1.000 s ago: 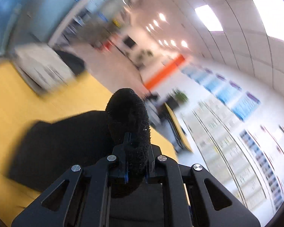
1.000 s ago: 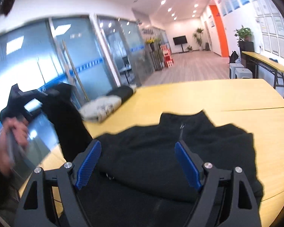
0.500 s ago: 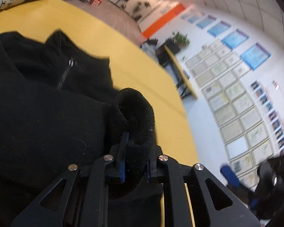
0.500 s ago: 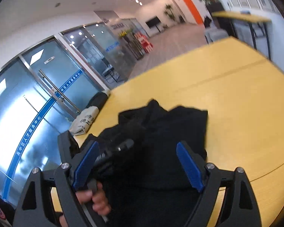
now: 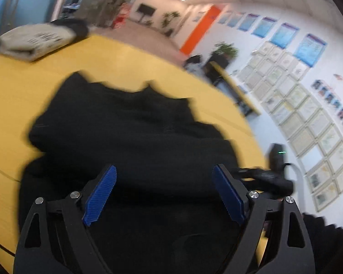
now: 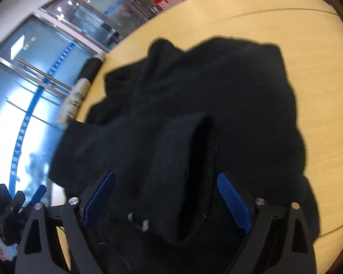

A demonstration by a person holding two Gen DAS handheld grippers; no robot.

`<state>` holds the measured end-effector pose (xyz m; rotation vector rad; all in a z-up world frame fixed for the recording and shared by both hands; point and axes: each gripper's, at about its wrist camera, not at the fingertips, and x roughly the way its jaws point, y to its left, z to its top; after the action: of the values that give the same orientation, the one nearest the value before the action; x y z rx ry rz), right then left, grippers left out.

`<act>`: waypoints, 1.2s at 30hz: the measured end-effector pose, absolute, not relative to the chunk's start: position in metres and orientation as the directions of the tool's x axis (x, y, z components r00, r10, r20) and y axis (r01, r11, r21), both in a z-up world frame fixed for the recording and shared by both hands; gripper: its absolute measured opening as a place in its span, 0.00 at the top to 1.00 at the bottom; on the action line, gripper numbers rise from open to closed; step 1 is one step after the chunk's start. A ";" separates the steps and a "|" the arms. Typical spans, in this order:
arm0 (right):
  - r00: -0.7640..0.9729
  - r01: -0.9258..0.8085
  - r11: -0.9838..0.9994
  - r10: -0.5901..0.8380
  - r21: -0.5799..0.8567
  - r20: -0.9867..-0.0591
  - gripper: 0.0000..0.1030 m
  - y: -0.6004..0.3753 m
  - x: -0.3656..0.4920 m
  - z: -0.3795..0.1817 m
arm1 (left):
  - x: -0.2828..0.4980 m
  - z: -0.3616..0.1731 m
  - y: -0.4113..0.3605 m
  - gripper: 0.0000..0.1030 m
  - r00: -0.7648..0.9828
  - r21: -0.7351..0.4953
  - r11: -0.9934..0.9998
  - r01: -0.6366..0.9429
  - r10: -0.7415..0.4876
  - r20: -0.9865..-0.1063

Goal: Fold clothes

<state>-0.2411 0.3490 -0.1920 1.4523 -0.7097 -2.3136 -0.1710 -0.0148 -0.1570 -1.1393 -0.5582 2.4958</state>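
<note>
A black fleece jacket lies spread on the yellow table. It also shows in the right wrist view, with one sleeve laid across its body. My left gripper is open and empty just above the jacket's near part. My right gripper is open and empty above the sleeve's cuff. The right gripper's body shows at the right edge of the left wrist view. The left gripper shows at the lower left of the right wrist view.
A folded pale garment with print and a dark folded one lie at the table's far left; they also show in the right wrist view. Glass doors stand beyond the table edge. A wall of framed papers is at right.
My left gripper carried the sleeve over the jacket's body, opened and let it go. The sleeve now lies across the jacket. The right gripper stayed open and moved closer over the jacket.
</note>
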 end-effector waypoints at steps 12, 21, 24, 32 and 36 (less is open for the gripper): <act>-0.780 0.055 -0.880 -0.333 0.473 -0.529 0.92 0.375 -0.189 -0.040 | -0.216 -0.230 -0.067 0.22 -0.596 -0.416 -0.902 -0.113 0.397 -0.698; -0.520 -0.139 -0.852 -0.371 0.505 -0.769 0.91 0.410 -0.194 -0.181 | -0.204 -0.233 -0.081 0.38 -0.600 -0.381 -0.921 -0.084 0.352 -0.718; -0.522 -0.115 -0.876 -0.348 0.469 -0.779 0.84 0.413 -0.189 -0.178 | -0.187 -0.231 -0.079 0.33 -0.592 -0.329 -0.940 -0.091 0.317 -0.741; -0.588 -0.074 -0.988 -0.065 0.134 -0.806 0.51 0.416 -0.162 -0.109 | -0.162 -0.152 -0.053 0.21 -0.614 -0.269 -0.893 -0.361 0.444 -0.652; -0.736 0.056 -0.995 -0.095 0.080 -0.670 0.26 0.385 -0.144 -0.066 | -0.208 -0.129 -0.031 0.06 -0.650 -0.246 -0.871 -0.425 0.483 -0.587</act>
<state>-0.1437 0.3845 -0.0656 1.1060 -0.0841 -2.8523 -0.2081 -0.0307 -0.1287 -0.9124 -0.1172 2.4701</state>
